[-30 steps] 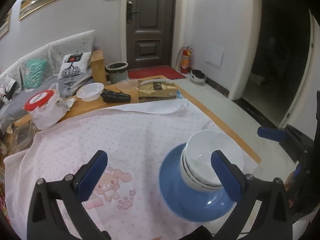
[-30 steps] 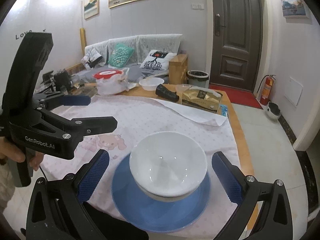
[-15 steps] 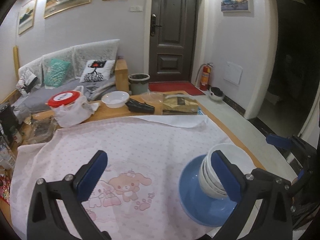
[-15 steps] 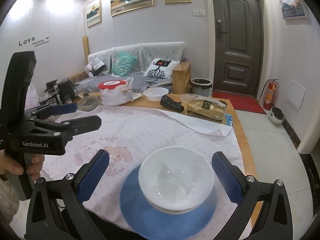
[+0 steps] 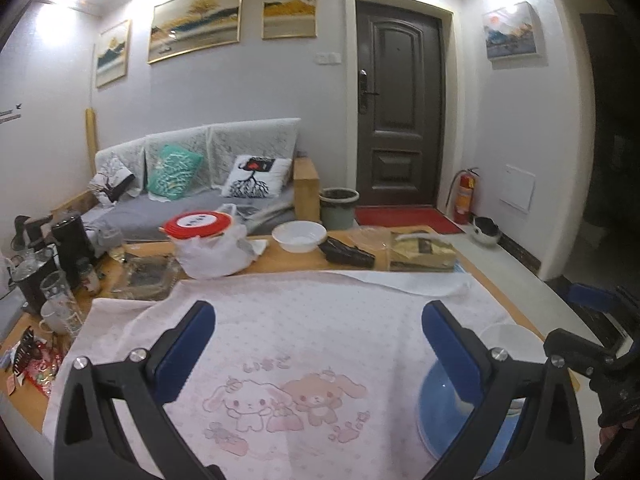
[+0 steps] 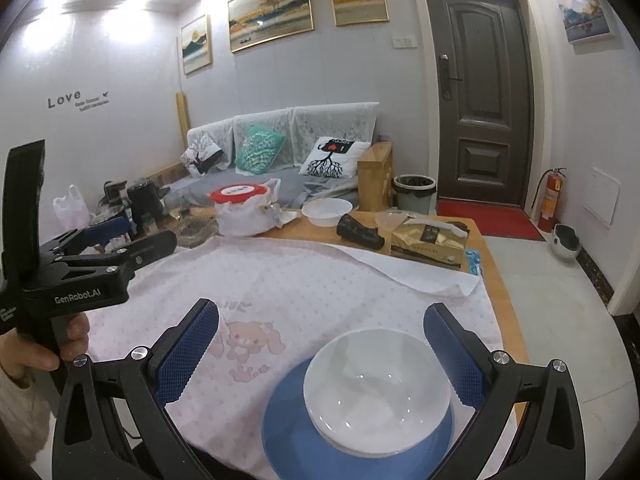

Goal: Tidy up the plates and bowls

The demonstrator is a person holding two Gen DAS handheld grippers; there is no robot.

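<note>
Two tongs: the left tongs (image 5: 318,346) and the right tongs (image 6: 321,342) both stand spread wide, holding nothing.
Far edge of table: a white bag with a red lid (image 6: 239,192), a small white bowl (image 6: 327,212), a black pouch (image 6: 359,234) and a gold box (image 6: 428,240) sit in a row beyond the cloth.
Left edge: glass cups (image 5: 60,300) and a black kettle (image 5: 72,240) crowd the wood.
Cloth: the pink cartoon cloth (image 6: 304,280) covers the table (image 6: 496,280); nothing lies between the tongs and the stack.
Stack: white bowls (image 6: 378,382) sit nested on a blue plate (image 6: 288,432) at the near right corner.
Right tongs: the bowls lie between the two fingers, nearer the right one, not touched.
Left tongs: the stack shows behind its right finger (image 5: 452,352), off to the side.
Hand: a hand (image 6: 48,348) holds the left tongs' handle.
</note>
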